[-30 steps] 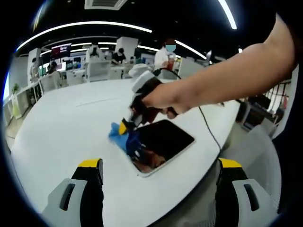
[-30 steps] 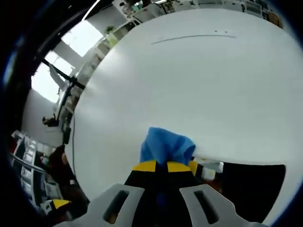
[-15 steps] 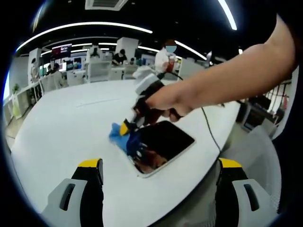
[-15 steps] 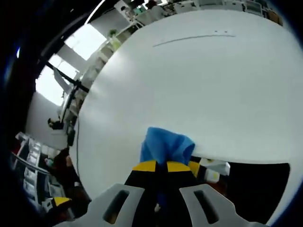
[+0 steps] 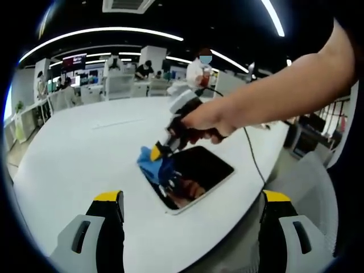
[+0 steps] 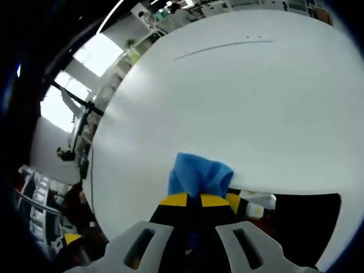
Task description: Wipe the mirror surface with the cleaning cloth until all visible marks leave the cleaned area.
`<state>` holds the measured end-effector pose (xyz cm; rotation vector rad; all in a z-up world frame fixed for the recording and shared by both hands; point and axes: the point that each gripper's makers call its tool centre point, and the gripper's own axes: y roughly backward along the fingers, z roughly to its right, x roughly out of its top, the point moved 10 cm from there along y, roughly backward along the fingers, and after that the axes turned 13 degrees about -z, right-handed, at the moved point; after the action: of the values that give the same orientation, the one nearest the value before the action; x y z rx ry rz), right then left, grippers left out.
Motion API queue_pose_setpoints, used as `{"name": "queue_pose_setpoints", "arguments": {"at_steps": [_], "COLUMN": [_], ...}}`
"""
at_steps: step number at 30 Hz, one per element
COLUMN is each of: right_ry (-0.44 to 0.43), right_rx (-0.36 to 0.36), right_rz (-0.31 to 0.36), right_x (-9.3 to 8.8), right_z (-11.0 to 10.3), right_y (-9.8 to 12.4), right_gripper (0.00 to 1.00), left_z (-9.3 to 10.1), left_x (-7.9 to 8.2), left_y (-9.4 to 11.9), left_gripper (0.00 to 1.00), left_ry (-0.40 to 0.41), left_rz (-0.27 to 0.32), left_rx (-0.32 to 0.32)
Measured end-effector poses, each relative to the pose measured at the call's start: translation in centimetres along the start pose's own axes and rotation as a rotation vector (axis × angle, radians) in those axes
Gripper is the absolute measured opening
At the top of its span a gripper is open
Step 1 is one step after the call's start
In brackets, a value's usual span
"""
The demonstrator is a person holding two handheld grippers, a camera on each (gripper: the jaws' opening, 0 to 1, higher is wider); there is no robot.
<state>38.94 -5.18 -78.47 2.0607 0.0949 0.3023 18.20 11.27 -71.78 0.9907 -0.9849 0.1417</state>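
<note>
Mirror, dark rectangular glass with a pale rim (image 5: 196, 176), lies on the round white table (image 5: 79, 153), long axis 2-to-8 o'clock. Right gripper (image 5: 161, 151) pinches the blue cleaning cloth (image 6: 199, 173) on its 9 o'clock end; left gripper (image 5: 190, 213), nearer yet spread empty, hovers.

The mirror (image 5: 196, 173) has a glossy, dark glass face in a thin pale frame. The blue cleaning cloth (image 6: 200, 175) looks soft, matt and creased. The round white table (image 5: 79, 148) is smooth with a faint sheen. The gripper jaws look like matt grey plastic, yellow-tipped.
</note>
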Motion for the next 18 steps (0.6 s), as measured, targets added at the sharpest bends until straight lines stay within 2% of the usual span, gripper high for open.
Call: {"name": "queue_pose_setpoints", "arguments": {"at_steps": [5, 10, 18], "right_ry": [0.02, -0.014, 0.013], "right_rx": [-0.004, -0.008, -0.052], "right_rz": [-0.013, -0.013, -0.017], "right_x": [-0.2, -0.1, -0.2], "right_z": [0.2, 1.0, 1.1], "right_y": [0.4, 0.8, 0.9], "right_gripper": [0.0, 0.0, 0.0], "left_z": [0.1, 0.3, 0.3], "left_x": [0.0, 0.2, 0.1], "left_y": [0.0, 0.1, 0.0], "left_gripper": [0.99, 0.99, 1.0], "left_ry": [-0.002, 0.001, -0.011], "left_rz": [0.0, 0.006, 0.005], "left_rx": [0.001, 0.003, 0.005]}}
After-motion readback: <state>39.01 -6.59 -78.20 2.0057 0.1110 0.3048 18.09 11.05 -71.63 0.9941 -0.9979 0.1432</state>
